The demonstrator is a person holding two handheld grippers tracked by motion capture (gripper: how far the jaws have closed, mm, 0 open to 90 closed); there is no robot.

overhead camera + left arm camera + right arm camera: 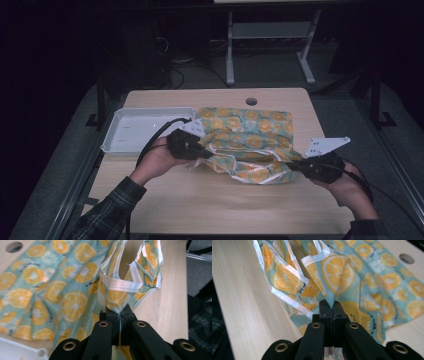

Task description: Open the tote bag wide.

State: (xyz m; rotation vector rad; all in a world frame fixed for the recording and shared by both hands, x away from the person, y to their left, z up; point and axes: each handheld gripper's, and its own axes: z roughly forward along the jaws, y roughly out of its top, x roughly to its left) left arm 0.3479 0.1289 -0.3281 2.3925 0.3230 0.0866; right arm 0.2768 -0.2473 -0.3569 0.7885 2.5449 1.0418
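A teal cloth printed with orange slices (247,135) lies on the wooden table (210,200), its near edge lifted and folded. My left gripper (204,152) is shut on the cloth's near left corner; in the left gripper view the jaws (120,312) pinch the fabric (62,290) with its white hem drooping above. My right gripper (296,165) is shut on the near right corner, and in the right gripper view the fabric (342,275) rises from between the closed jaws (332,307). Both grippers hold the cloth a little above the table.
A white tray (117,145) sits at the table's left, just beyond my left hand. A round cable hole (251,101) is near the far edge. Beyond the table stand a dark floor and another desk's white legs (230,50).
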